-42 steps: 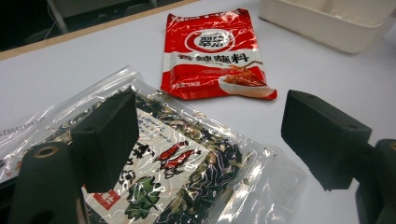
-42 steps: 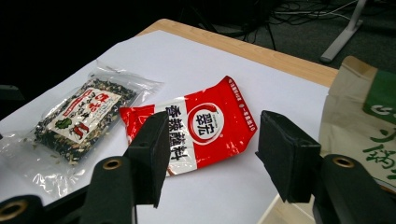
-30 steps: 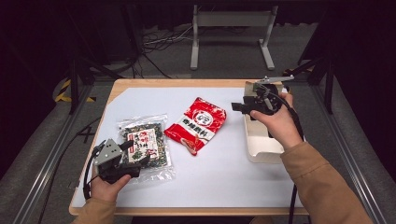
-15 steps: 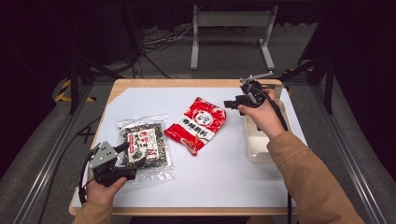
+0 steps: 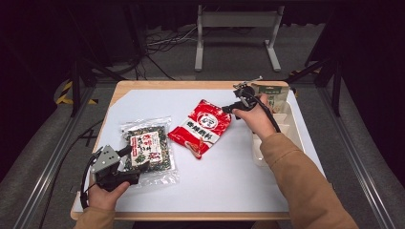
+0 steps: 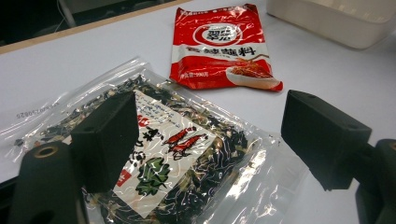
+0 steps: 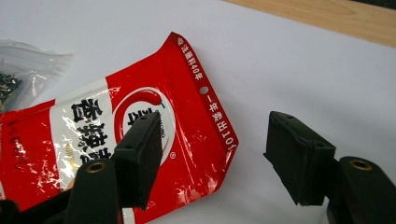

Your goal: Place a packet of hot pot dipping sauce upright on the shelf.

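Red glossy seasoning packet lies flat at the middle of the white-covered worktop, with its upper right corner between the wide-open, empty right tongs, as the right gripper view shows. Just left of it lies a clear plastic bag of dark dried seaweed; the left tongs, also spread wide and holding nothing, hover over its near edge. A cream plastic tray stands at the worktop's right edge, behind the right hand, with a green-labelled pouch at its far end. Compared with half a second earlier, the right tongs have come leftward off the tray to the packet's corner.
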The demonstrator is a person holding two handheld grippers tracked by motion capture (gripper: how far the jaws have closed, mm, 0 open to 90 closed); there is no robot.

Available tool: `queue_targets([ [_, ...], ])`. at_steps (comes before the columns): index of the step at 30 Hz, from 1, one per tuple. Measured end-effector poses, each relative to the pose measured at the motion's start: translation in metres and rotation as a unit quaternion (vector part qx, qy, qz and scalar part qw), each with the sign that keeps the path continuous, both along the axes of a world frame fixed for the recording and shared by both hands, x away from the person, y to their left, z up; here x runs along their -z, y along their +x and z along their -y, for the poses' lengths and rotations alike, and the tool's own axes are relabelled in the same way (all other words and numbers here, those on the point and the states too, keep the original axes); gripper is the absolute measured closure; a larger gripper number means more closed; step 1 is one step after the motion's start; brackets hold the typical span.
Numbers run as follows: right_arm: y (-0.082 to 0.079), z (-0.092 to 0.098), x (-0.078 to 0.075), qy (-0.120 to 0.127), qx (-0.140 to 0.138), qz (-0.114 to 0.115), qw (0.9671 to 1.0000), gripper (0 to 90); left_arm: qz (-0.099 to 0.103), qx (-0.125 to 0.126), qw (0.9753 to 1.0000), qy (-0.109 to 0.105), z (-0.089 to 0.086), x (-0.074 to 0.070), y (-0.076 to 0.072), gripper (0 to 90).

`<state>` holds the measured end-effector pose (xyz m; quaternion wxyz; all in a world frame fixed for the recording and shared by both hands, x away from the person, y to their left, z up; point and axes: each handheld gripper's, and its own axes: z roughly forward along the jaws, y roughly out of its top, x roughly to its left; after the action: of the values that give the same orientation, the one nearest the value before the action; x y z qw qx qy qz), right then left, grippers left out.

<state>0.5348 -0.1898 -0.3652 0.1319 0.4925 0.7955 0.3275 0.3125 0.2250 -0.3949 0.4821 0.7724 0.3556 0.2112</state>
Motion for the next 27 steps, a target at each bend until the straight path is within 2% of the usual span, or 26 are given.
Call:
queue_targets([
  [5,0.005,-0.004,0.011,-0.007,0.005,-0.014,0.9999,36.5,0.001,-0.002,1.0000,0.000,0.000,0.000,0.000,19.7],
  [11,0.009,-0.007,0.021,-0.012,0.013,-0.020,0.9996,36.4,-0.001,-0.002,1.0000,-0.001,0.001,0.000,0.000,19.7],
  [18,0.013,-0.013,0.032,-0.010,0.017,-0.035,0.9992,35.9,0.001,-0.001,1.0000,0.001,0.000,0.000,0.000,19.7],
  [24,0.015,-0.017,0.038,-0.002,0.020,-0.048,0.9986,34.9,-0.001,-0.001,1.0000,-0.001,0.000,0.001,0.000,19.7],
  [27,0.018,-0.017,0.041,0.008,0.025,-0.061,0.9978,34.7,-0.001,-0.001,1.0000,-0.001,0.000,0.001,0.000,19.7],
])
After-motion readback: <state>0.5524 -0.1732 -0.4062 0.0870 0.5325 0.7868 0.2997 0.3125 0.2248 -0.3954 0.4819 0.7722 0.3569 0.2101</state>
